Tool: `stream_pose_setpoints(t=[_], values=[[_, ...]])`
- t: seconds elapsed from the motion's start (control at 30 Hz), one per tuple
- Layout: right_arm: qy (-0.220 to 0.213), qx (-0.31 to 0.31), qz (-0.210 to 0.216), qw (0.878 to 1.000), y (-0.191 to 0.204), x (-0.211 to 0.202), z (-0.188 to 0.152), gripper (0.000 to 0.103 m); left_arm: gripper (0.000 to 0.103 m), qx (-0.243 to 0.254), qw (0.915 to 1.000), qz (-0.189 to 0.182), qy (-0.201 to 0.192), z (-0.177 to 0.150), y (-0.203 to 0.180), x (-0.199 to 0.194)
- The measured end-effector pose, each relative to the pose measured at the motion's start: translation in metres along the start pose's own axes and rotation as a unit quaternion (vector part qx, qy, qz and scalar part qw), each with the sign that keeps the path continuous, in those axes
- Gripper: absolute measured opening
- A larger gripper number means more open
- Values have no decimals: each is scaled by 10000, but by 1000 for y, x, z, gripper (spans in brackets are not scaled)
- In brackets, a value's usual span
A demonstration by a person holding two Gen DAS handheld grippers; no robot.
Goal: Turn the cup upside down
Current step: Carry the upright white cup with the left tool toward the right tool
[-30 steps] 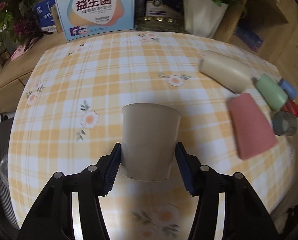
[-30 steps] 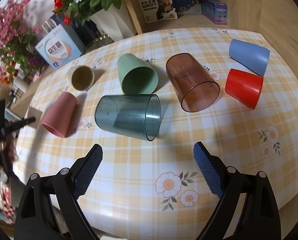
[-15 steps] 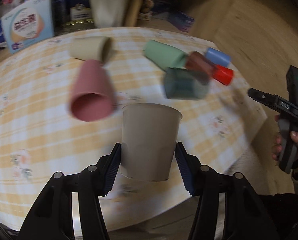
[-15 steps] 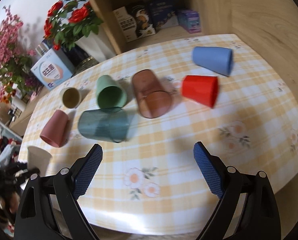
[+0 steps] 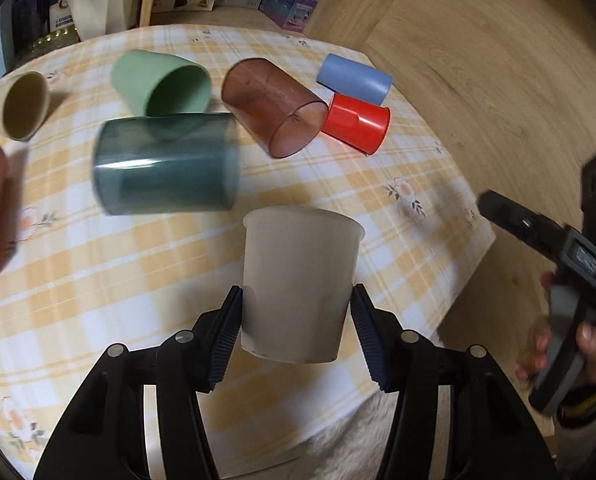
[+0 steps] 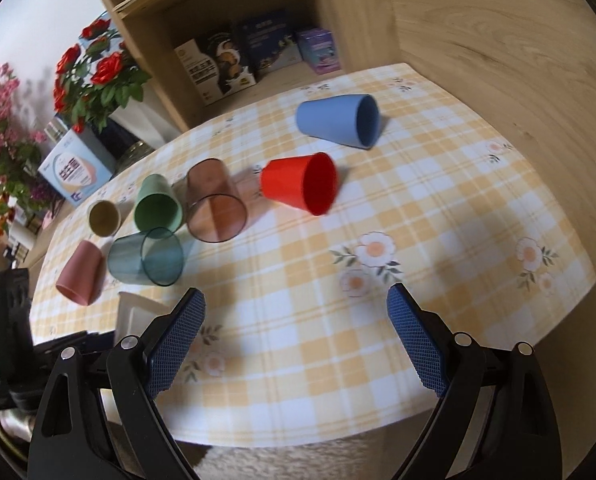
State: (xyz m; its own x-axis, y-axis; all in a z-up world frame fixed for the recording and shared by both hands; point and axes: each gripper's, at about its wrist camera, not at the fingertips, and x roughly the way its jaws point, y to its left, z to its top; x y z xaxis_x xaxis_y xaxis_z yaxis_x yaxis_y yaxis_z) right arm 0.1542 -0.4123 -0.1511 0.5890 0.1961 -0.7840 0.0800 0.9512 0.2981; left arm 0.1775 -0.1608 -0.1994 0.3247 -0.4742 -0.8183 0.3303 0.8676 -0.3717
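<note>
My left gripper (image 5: 296, 340) is shut on a beige cup (image 5: 298, 284), gripping its sides near the base and holding it above the near edge of the checked table (image 5: 97, 320), rim pointing away from the camera. The same cup shows partly in the right wrist view (image 6: 135, 312), behind my right gripper's left finger. My right gripper (image 6: 295, 344) is open and empty over the table's front edge; it also shows in the left wrist view (image 5: 570, 280), off to the right of the table.
Several cups lie on their sides on the table: dark teal (image 6: 145, 258), pink (image 6: 79, 272), green (image 6: 155, 206), brown see-through (image 6: 213, 208), red (image 6: 302, 186), blue (image 6: 340, 120), olive-beige (image 6: 103, 218). A wooden shelf (image 6: 257, 20) with boxes and flowers (image 6: 93, 76) stand behind.
My left gripper has swung right with the beige cup, from facing the pink cup to facing the teal, brown and red cups. My right gripper has pulled back from the table, still open.
</note>
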Motion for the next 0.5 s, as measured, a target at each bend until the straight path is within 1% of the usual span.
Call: stream_pose_setpoints(t=[0.1,0.2,0.27,0.4,0.47,0.5], values=[[-2,34,-33,10000,-6,-1,-1,89,53,-124,9998,151,46,2,-4,17],[12,77,-58,10000,-10,0,-3,89,53,-270,9996,91,57,1,1,25],[24,95,-81,9999,-11,1,-4,89,53,-253,9996,80,-7,-1,1,25],[50,92,-82,9999,-8,2,-6,89,54,-135,9999,98,35,-3,-1,24],[47,71,-74,9999,-5,1,-7,89,57,-113,9999,44,21,-3,-1,23],[48,65,-72,9999,-4,1,-7,89,61,-120,9999,5,2,-3,-1,22]])
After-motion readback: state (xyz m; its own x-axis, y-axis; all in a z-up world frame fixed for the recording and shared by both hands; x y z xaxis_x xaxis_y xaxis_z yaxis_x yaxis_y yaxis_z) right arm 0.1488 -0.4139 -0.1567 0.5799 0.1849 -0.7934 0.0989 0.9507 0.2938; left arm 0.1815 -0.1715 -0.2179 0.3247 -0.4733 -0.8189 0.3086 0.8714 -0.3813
